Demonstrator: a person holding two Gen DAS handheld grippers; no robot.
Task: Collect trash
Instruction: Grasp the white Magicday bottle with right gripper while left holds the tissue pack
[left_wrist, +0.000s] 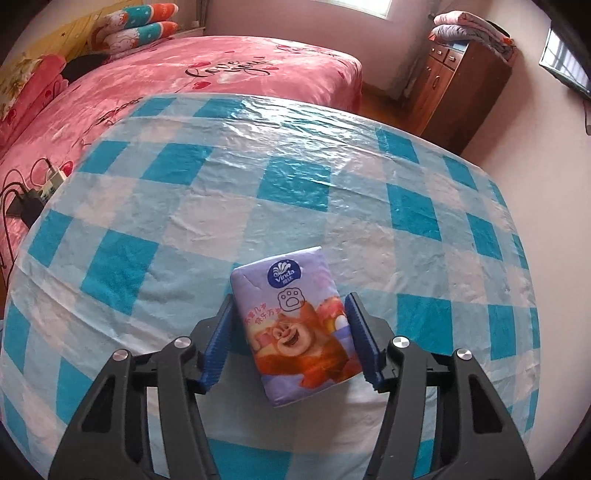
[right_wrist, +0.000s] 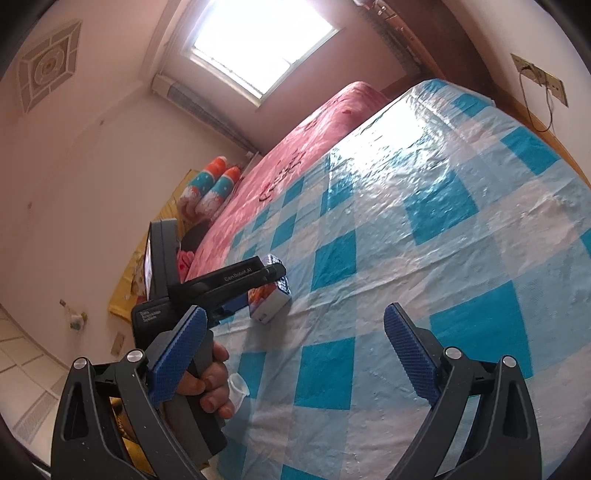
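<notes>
— Left tongs (left_wrist: 291, 339)?
— Spread around a tissue pack (left_wrist: 295, 325), blue pads flanking both long sides; cannot tell whether touching. Pack flat on the blue-and-white checked cloth (left_wrist: 295, 177) over the bench, cartoon bear face up, far end poking past the fingertips.
— Right tongs (right_wrist: 295, 354)?
— Wide apart, holding nothing, hanging tilted above the same cloth. Ahead and to their left: the left tongs, gripped by a hand (right_wrist: 207, 384), with the pack at their tip.
— Beyond the left tongs?
— Pink bed (left_wrist: 221, 74) past the cloth's far edge, wooden cabinet (left_wrist: 454, 85) far right.
</notes>
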